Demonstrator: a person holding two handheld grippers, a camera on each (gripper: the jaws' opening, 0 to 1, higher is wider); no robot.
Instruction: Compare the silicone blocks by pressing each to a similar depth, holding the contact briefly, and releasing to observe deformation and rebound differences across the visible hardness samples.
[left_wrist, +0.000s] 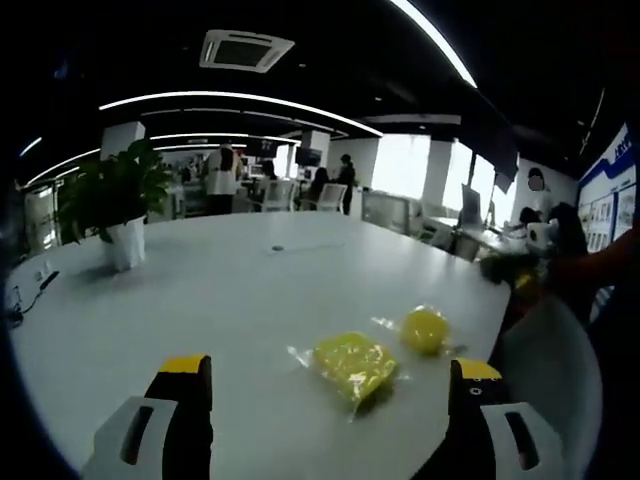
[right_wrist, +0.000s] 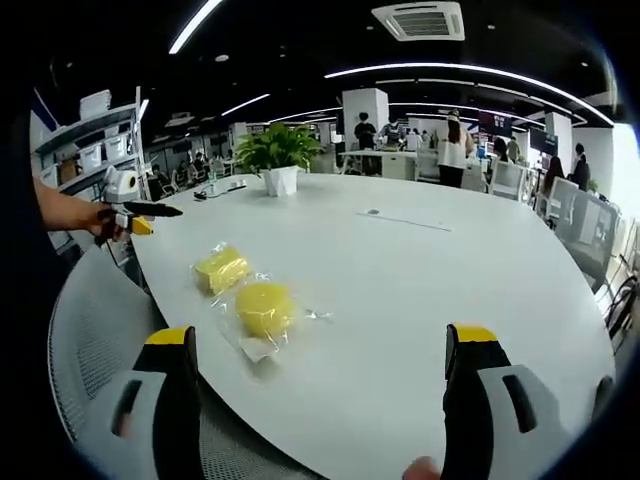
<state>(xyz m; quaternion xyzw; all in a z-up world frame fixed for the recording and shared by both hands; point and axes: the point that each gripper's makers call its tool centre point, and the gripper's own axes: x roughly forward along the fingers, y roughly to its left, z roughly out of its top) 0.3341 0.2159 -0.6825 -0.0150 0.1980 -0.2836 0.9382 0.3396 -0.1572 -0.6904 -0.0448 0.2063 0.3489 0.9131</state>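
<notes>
Fingers spread wide and empty, the right gripper hovers over the white desk. At its 11 o'clock lies a bagged round yellow block; just beyond, a squarish yellow block, long axis toward 2 o'clock. The left gripper, held at the far edge, is likewise spread. A potted plant stands farther back.

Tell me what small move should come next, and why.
Probably lower the right gripper toward the round yellow silicone block in clear wrap. Its jaws stand open and apart from it, the squarer yellow wrapped block lies farther off, and neither looks pressed yet.
</notes>
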